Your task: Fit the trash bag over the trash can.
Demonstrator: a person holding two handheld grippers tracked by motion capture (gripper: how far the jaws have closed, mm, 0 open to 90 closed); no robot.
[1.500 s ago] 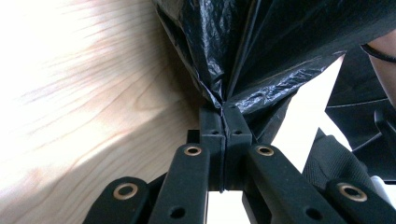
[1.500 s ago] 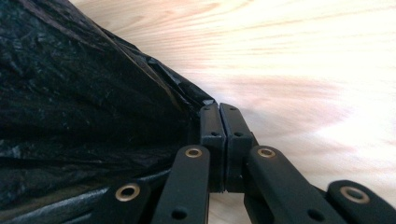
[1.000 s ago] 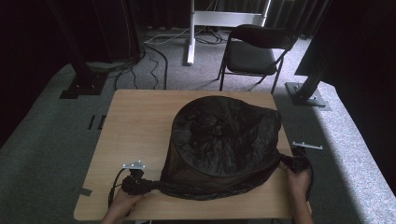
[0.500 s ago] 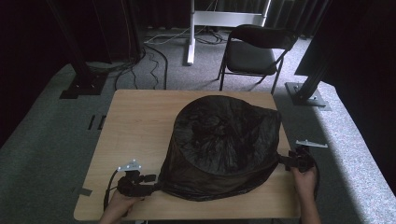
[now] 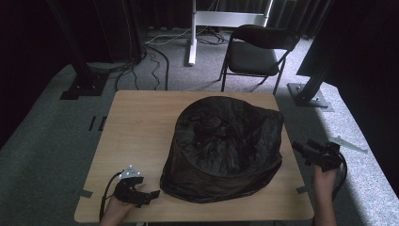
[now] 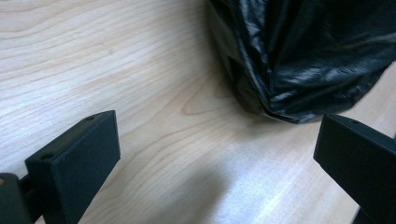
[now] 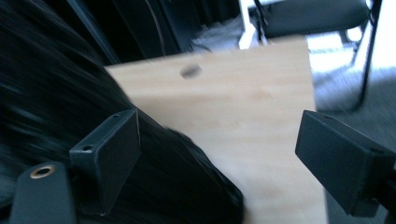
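**High view: black bag domed over a container, both grippers standing off**

High view shows a black plastic bin bag [image 5: 226,146] draped over a round, tub-like form in the middle of the wooden surface [image 5: 141,122], its hem pooled on the wood all around. What lies beneath is hidden. The left hand-held gripper [image 5: 153,193] sits low at the near left corner, just beside the hem but apart from it; the left gripper view shows its jaws wide apart with nothing between them — only bare wood, the bag's [image 6: 299,56] folded edge lying ahead. The right hand-held gripper [image 5: 299,148] hovers off the right edge of the surface, also spread wide and empty; in the blurred right gripper view the bag [image 7: 56,93] lies beside one jaw.

To take the bag well, I judge each gripper should come in low at the hem, catch a thick fold rather than a single thin layer, and close fully — then both should lift evenly, so the film neither tears nor slips.
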